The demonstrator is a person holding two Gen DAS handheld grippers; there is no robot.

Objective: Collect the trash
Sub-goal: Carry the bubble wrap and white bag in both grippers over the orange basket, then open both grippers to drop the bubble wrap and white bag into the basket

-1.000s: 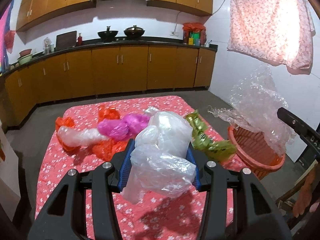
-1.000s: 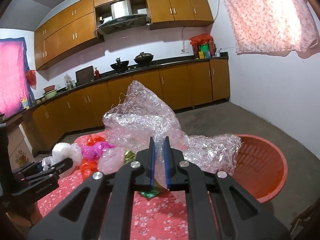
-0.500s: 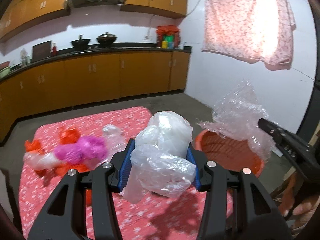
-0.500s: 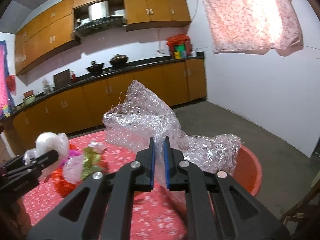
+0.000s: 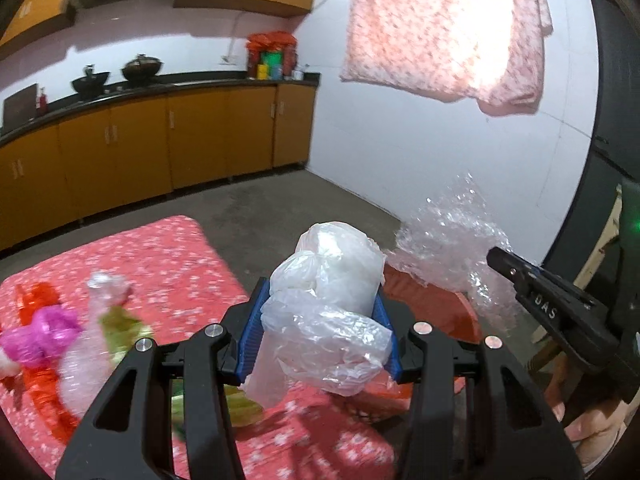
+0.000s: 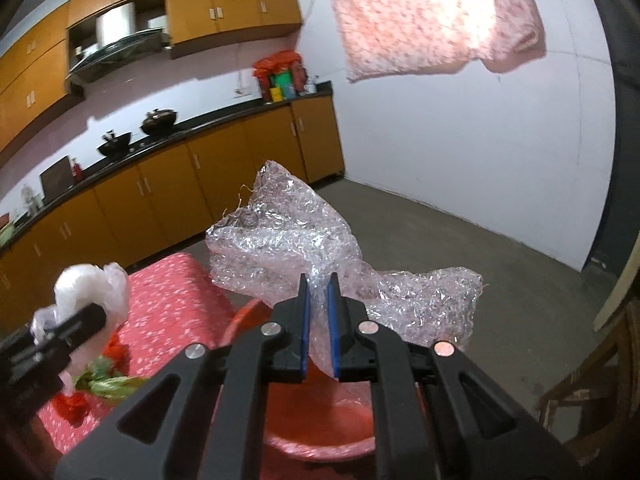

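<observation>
My left gripper [image 5: 320, 312] is shut on a crumpled white plastic bag [image 5: 328, 304], held above the table's right edge; the bag also shows in the right wrist view [image 6: 86, 284]. My right gripper [image 6: 318, 300] is shut on a sheet of clear bubble wrap [image 6: 296, 240] and holds it over the orange-red basket [image 6: 324, 432]. The bubble wrap [image 5: 448, 244] and basket rim [image 5: 468, 312] also show at the right of the left wrist view.
A table with a red floral cloth [image 5: 172, 264] carries a magenta bag [image 5: 44, 332], an orange bag [image 5: 36, 296], a clear bag [image 5: 96, 336] and a green wrapper [image 5: 120, 324]. Kitchen cabinets [image 5: 160, 148] line the back. A wooden chair [image 6: 592, 380] stands at the right.
Both grippers have swung to the right with their loads. The basket now lies under the right gripper, and the table trash has slid to the left of both views.
</observation>
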